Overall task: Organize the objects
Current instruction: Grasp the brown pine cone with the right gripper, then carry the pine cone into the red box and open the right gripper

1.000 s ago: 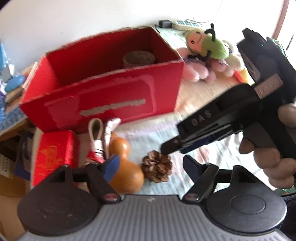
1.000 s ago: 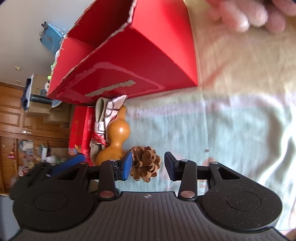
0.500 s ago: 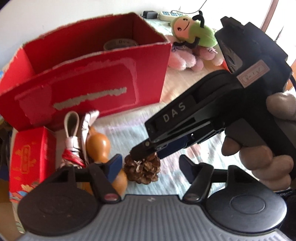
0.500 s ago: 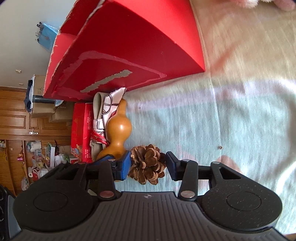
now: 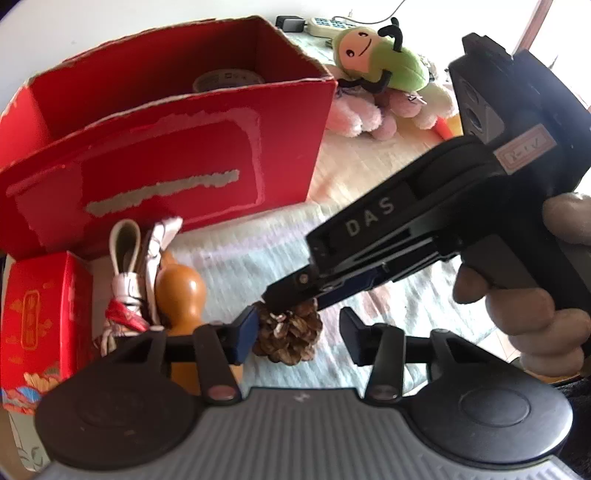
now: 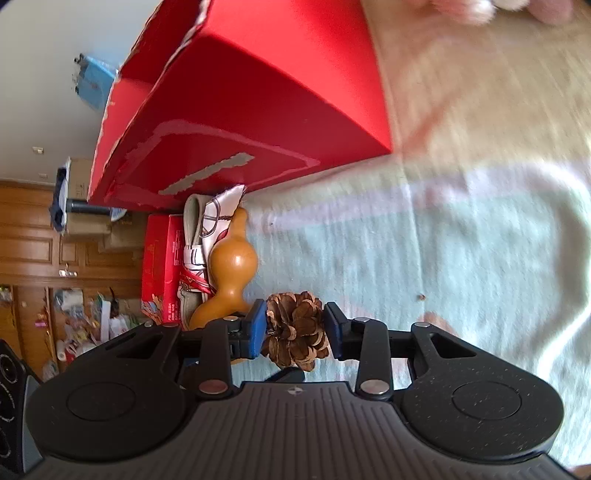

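The right gripper has its jaws closed in on the pinecone, both blue pads touching or all but touching its scales, the cone resting on the pale green cloth that covers the surface. In the left wrist view the left gripper sits with jaws spread wide and nothing held; the pinecone lies between them, nearer the left pad, and the right gripper reaches down onto the cone's top from the right, held by a hand at the frame's edge. Just left of the pinecone lies a tan gourd, its narrow neck pointing away toward the box; in the right wrist view the gourd seems to touch or nearly touch the cone, though I cannot tell which. Left of the gourd is a bundle of white and red patterned cloth with a loop, and left of that a small red packet with gold print. Beyond the pinecone stands 1 big open red box with torn rims and scuffed patches on its front wall; a tape roll sits inside it. Beyond and right of the pinecone, past the box's right corner, lie a green plush on top of pink plush, and farther back a power strip.
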`<action>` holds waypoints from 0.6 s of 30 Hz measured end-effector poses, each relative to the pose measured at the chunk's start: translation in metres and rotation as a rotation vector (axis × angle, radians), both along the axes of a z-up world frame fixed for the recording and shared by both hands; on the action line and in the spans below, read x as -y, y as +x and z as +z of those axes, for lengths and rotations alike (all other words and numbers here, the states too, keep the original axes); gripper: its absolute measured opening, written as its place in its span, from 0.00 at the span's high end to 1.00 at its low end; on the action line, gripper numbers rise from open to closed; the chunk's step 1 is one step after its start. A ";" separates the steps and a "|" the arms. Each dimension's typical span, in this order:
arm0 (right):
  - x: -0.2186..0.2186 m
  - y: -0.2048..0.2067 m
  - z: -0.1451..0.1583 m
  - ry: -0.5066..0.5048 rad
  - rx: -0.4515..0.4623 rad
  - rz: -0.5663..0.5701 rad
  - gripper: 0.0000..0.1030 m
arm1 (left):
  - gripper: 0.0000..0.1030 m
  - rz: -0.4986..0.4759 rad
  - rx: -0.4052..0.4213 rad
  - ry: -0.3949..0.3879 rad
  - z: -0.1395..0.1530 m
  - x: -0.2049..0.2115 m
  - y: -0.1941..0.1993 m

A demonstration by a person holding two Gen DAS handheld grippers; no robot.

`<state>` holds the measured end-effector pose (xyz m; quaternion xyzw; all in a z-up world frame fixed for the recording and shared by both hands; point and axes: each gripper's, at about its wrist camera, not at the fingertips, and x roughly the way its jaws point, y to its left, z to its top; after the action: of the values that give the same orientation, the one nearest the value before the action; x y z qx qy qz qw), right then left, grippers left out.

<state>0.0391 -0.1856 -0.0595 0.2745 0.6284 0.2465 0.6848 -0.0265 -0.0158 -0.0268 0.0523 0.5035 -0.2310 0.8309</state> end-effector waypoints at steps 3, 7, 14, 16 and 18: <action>0.009 -0.002 0.002 -0.013 0.002 -0.031 0.65 | 0.68 -0.022 -0.006 -0.011 0.002 0.002 0.006; 0.022 -0.004 0.011 -0.021 0.016 -0.083 0.66 | 0.72 -0.059 -0.002 -0.042 0.007 0.009 0.016; 0.039 -0.007 0.041 -0.027 0.073 -0.183 0.66 | 0.77 -0.126 0.049 -0.117 0.032 0.014 0.020; 0.040 -0.007 0.054 -0.033 0.109 -0.206 0.66 | 0.77 -0.135 0.074 -0.148 0.043 0.013 0.025; 0.041 -0.006 0.069 -0.039 0.147 -0.227 0.66 | 0.77 -0.143 0.101 -0.187 0.057 0.012 0.031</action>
<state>0.0327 -0.2270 0.0099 0.3114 0.5461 0.1747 0.7578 0.0046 -0.0280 0.0299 0.0221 0.4322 -0.3327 0.8379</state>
